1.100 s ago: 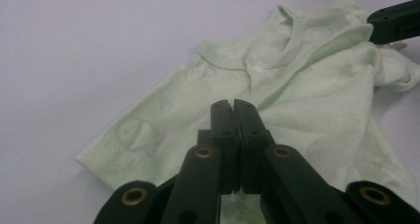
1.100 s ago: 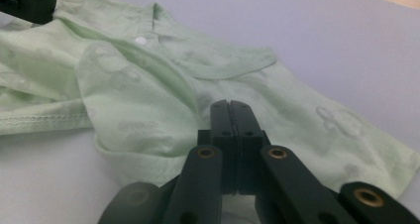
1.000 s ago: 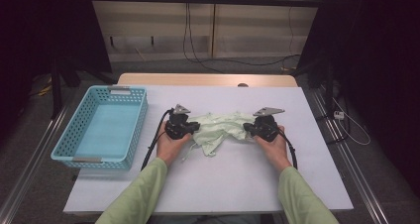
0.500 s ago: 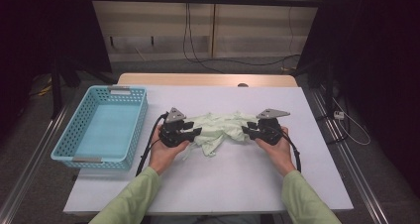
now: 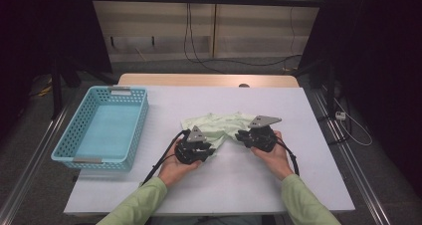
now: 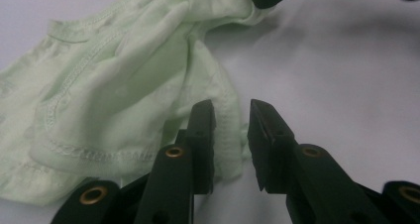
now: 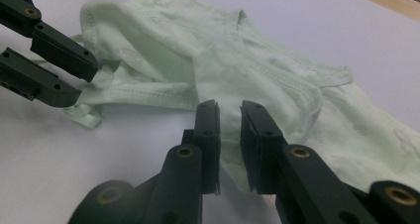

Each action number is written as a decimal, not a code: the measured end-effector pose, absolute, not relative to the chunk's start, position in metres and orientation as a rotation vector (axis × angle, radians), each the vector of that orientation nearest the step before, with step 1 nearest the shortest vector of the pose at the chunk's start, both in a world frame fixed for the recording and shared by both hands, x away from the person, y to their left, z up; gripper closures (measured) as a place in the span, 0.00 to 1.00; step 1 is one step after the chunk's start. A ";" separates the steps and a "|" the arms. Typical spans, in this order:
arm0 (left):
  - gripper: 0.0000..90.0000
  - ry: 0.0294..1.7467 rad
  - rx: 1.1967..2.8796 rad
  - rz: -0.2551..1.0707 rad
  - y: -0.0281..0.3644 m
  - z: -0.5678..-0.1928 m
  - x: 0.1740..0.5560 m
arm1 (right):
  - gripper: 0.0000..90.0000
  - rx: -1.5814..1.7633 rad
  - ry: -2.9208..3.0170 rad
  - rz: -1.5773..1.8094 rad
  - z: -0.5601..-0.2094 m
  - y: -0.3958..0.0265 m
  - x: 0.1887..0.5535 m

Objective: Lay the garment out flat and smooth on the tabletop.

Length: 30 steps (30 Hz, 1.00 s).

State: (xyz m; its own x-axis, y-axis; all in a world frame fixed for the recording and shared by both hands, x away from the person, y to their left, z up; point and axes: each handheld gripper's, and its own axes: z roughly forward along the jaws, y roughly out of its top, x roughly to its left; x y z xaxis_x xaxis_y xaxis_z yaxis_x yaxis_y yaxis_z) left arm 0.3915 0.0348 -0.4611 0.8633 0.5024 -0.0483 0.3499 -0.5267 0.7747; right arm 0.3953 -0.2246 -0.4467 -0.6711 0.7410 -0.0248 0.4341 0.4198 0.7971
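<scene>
A crumpled pale green garment (image 5: 219, 125) lies at the middle of the white table (image 5: 224, 190). My left gripper (image 5: 208, 148) sits at the garment's near left edge and my right gripper (image 5: 242, 135) at its near right edge, each in a hand. In the left gripper view the jaws (image 6: 230, 110) stand a little apart with a hemmed fold of the garment (image 6: 124, 75) between them, and they have just been closing. The right gripper (image 7: 230, 107) has also just been closing, its narrow gap over the garment (image 7: 257, 65). Farther off, the left gripper (image 7: 84, 78) shows open at the hem.
A light blue plastic basket (image 5: 142, 120) stands at the table's left side, with nothing visible in it. A wooden strip (image 5: 209, 79) runs along the far edge. Cables (image 5: 159, 163) trail from both grippers toward the near edge. Dark curtains flank the table.
The left gripper has come toward the near edge and a bit to the right. The right one has shifted slightly left, so the two stand closer and the garment is more bunched.
</scene>
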 end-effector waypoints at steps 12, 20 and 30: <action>0.95 0.628 2.208 0.265 0.033 -0.467 0.390 | 0.77 0.972 2.294 1.105 -0.451 -0.218 0.399; 0.96 0.634 2.214 0.260 0.045 -0.456 0.391 | 0.79 0.976 2.359 1.094 -0.457 -0.216 0.398; 0.96 0.645 2.246 0.285 0.058 -0.456 0.393 | 0.79 0.967 2.408 1.046 -0.460 -0.228 0.390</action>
